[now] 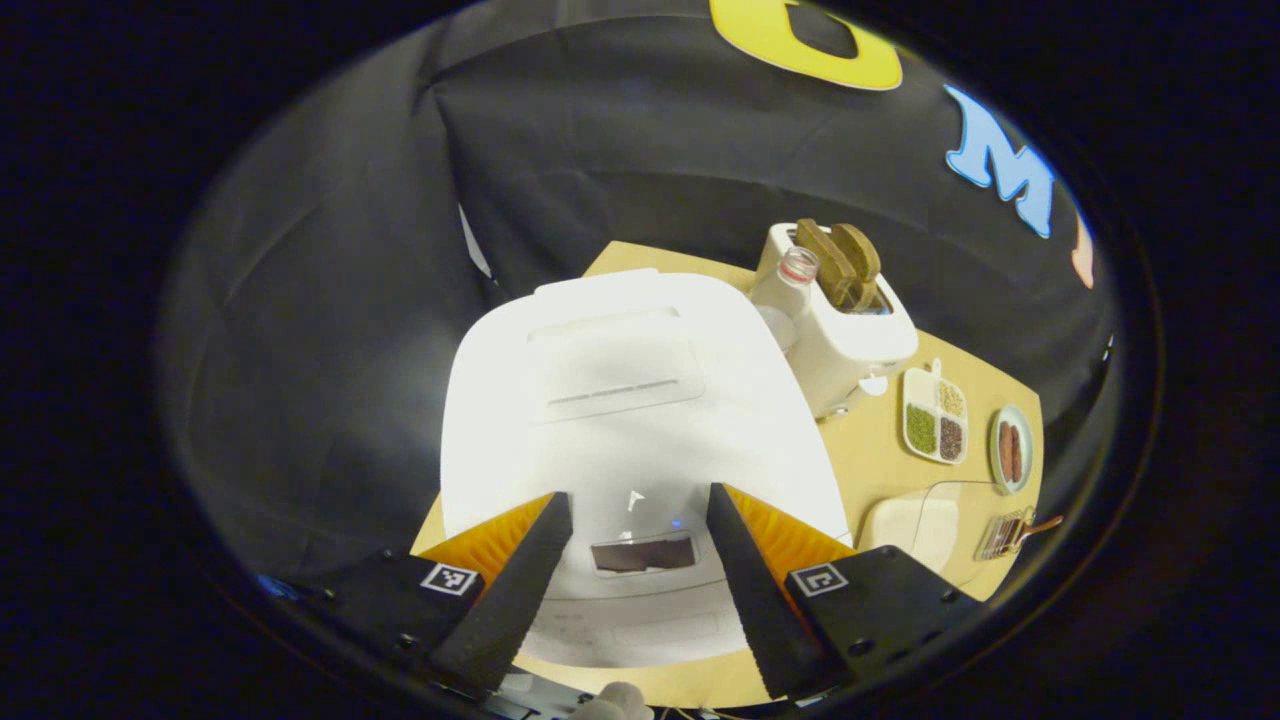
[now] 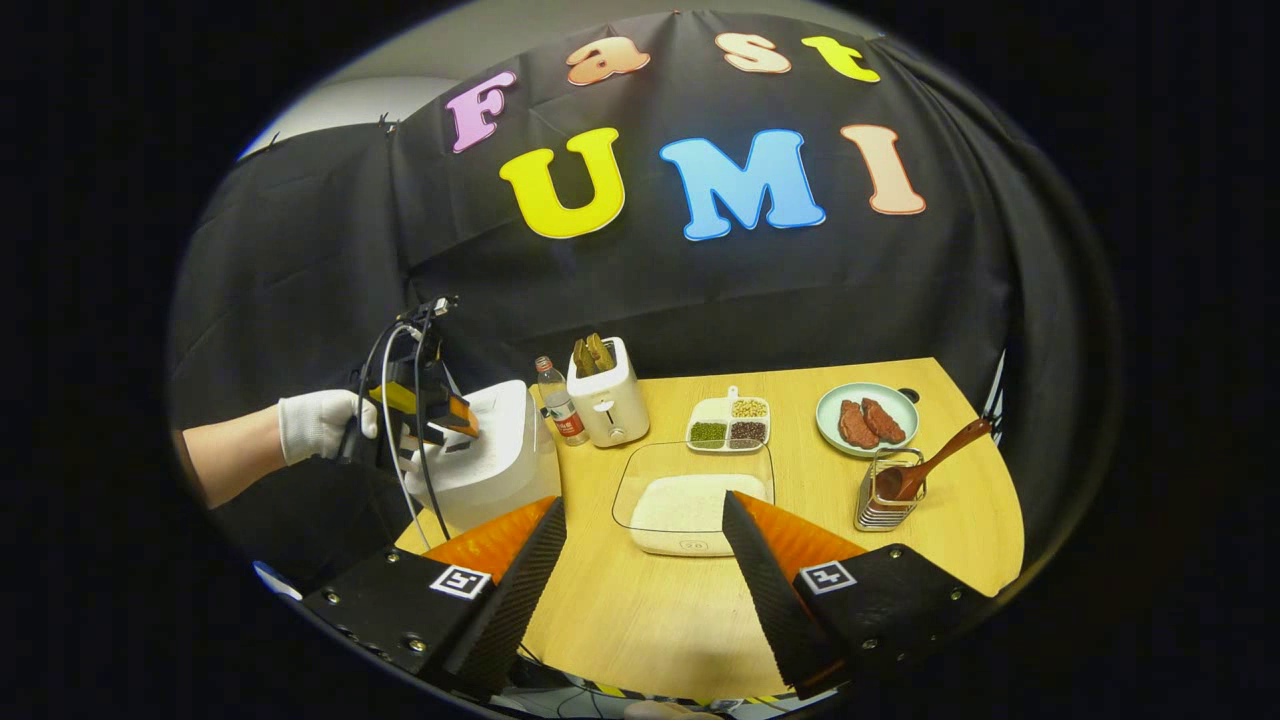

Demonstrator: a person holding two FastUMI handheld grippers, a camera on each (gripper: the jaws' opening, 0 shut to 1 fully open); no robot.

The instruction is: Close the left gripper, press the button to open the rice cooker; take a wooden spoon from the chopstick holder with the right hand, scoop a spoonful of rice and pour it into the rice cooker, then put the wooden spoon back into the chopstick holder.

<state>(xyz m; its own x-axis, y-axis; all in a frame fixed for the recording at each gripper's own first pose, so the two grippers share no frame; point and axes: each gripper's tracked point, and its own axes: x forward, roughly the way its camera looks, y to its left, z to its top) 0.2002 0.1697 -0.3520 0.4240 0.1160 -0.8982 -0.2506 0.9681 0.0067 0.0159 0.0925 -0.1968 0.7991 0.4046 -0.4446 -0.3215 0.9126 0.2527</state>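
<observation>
The white rice cooker sits with its lid down, right under my left gripper, which is open. Its dark button panel lies between the two fingers, and I cannot tell whether they touch the lid. In the right gripper view a gloved hand holds that left gripper over the cooker. My right gripper hovers open and empty above the table, before the glass dish of rice. The wooden spoon leans in the wire chopstick holder to the right.
Behind the cooker stand a bottle and a white toaster holding bread. A divided dish of beans and a plate of meat lie at the back of the wooden table.
</observation>
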